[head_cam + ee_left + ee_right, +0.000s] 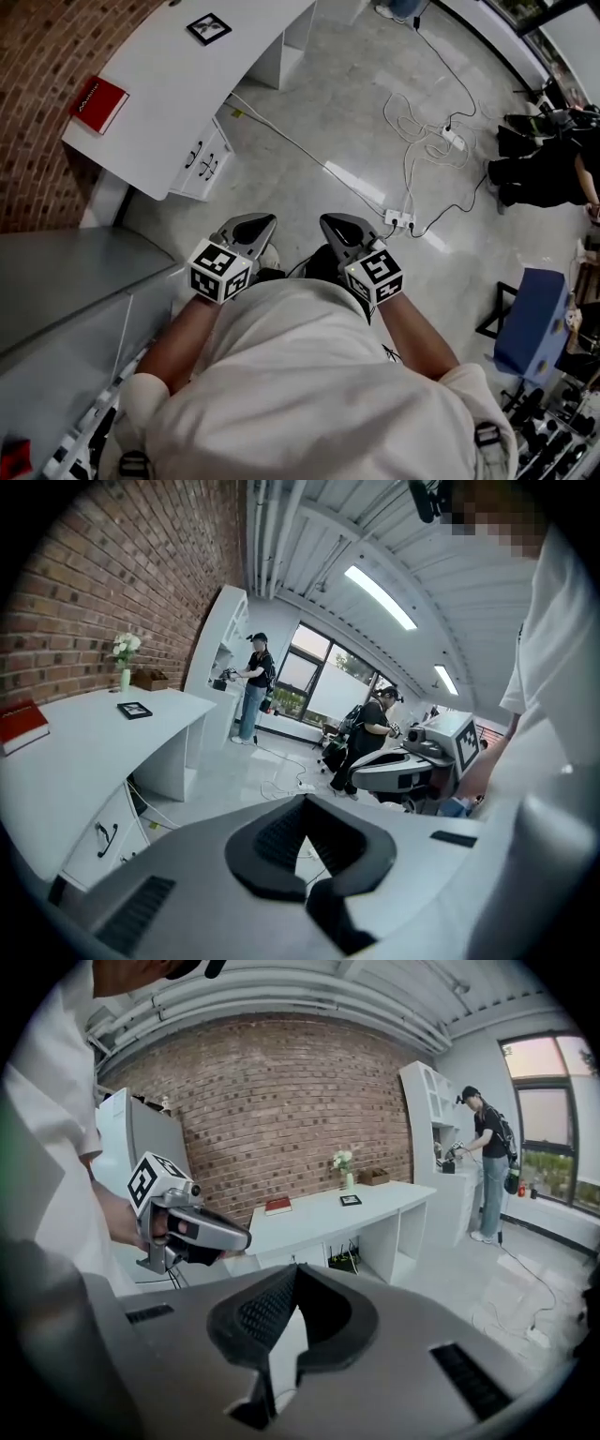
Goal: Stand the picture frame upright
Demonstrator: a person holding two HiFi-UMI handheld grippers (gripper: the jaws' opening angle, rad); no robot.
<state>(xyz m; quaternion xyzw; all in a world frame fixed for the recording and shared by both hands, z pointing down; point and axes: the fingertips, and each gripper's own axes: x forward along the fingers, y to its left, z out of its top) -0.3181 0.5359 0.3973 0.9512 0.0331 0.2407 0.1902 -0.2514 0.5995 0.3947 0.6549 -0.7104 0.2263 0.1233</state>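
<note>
Head view: picture frame, red book, cables

Curved white desk along the brick wall, drawer unit tucked under it. Lying flat on top: 1 black picture frame towards the far end, 1 red book nearer the other end, well apart from the frame. Further back on the same top, 1 small vase of flowers upright, and a brown box just beside it. Below, pale glossy floor, with loose white cables looping across it and 2 power strips lying on it.
</note>
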